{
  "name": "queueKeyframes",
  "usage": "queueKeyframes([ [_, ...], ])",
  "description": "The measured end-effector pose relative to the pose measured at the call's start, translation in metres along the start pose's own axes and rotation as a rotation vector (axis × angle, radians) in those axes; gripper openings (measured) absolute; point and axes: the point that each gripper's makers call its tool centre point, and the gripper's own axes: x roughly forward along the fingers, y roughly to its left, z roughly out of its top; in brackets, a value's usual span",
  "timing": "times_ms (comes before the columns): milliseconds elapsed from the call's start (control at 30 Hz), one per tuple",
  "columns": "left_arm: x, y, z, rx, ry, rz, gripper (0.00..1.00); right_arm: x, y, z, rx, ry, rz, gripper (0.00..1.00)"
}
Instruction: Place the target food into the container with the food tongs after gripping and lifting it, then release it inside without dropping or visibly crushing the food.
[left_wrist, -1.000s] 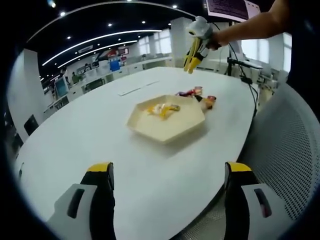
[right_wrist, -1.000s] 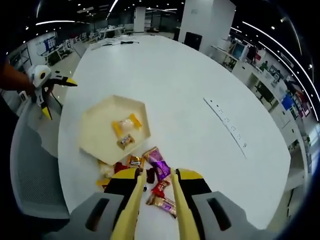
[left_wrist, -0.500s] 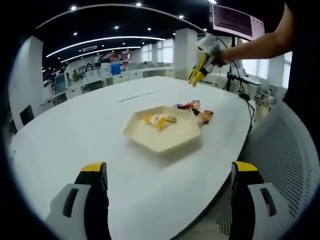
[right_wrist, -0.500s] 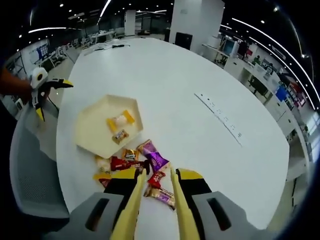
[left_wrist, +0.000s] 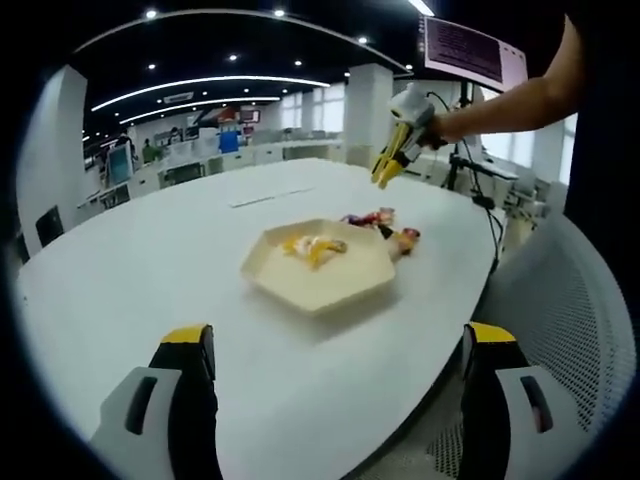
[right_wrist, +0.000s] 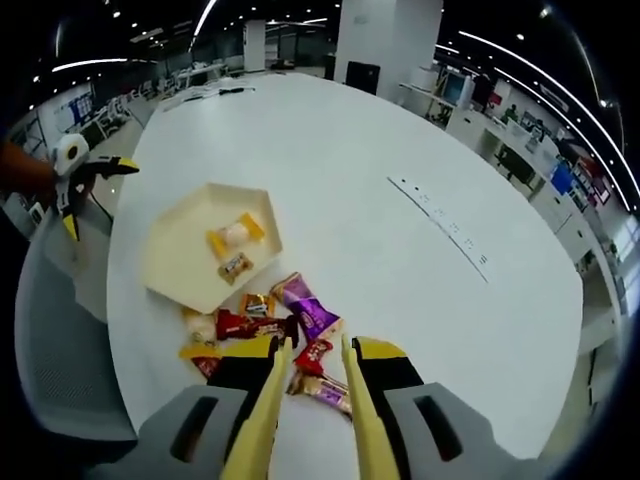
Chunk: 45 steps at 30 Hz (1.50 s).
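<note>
- The left gripper (left_wrist: 330, 400) has its two fingers (left_wrist: 190, 400) spread wide apart. They hold nothing and touch nothing, hanging above the near edge of the white counter (left_wrist: 150, 270).
- The right gripper (right_wrist: 312, 420) holds a pair of yellow food tongs (right_wrist: 310, 400). Its fingers (right_wrist: 385, 385) press on the tongs from both sides.
- The tips of the tongs are close together with a small gap between them. I cannot tell if anything is pinched in that gap.
- The tong tips hang over a pile of wrapped candies (right_wrist: 270, 335) that lies on the counter (right_wrist: 400, 130).
- In the pile there is a purple candy (right_wrist: 305, 312), a red candy (right_wrist: 240, 326) and a gold one (right_wrist: 256, 303).
- The cream, six-sided tray (right_wrist: 175, 255) sits just beside the pile, farther away from the right gripper.
- Two candies already lie in the tray: a yellow one (right_wrist: 232, 235) and a small brown one (right_wrist: 236, 265).
- In the left gripper view, the tray (left_wrist: 300, 290) sits in the middle of the counter with the pile of candies (left_wrist: 385, 228) right behind it, and the right gripper (left_wrist: 392, 160) hangs above them, held by a person's hand.
</note>
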Motion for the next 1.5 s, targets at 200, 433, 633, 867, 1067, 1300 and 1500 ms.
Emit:
queueKeyframes([
  [200, 0.001, 0.0, -0.002, 0.004, 0.01, 0.004, 1.0, 0.015, -0.008, -0.016, 0.057, 0.004, -0.026, 0.28],
  [433, 0.0, 0.003, -0.003, 0.009, 0.02, 0.021, 1.0, 0.032, -0.008, -0.022, 0.099, 0.011, -0.024, 0.28],
  [633, 0.001, 0.003, -0.004, 0.013, 0.027, 0.023, 1.0, 0.043, -0.007, -0.022, 0.11, 0.016, -0.052, 0.28],
  [867, 0.001, 0.001, -0.007, 0.019, 0.043, 0.017, 0.99, 0.059, -0.003, -0.032, 0.126, 0.059, -0.066, 0.28],
  [1067, 0.001, 0.003, -0.007, 0.024, 0.047, 0.024, 0.99, 0.064, -0.001, -0.035, 0.222, 0.03, -0.066, 0.24],
  [1300, 0.0, 0.005, -0.008, 0.028, 0.051, 0.034, 0.98, 0.066, -0.002, -0.038, 0.203, 0.062, -0.085, 0.23],
  [1500, 0.0, 0.004, -0.009, 0.033, 0.054, 0.031, 0.98, 0.064, -0.006, -0.037, 0.196, 0.05, -0.1, 0.27],
])
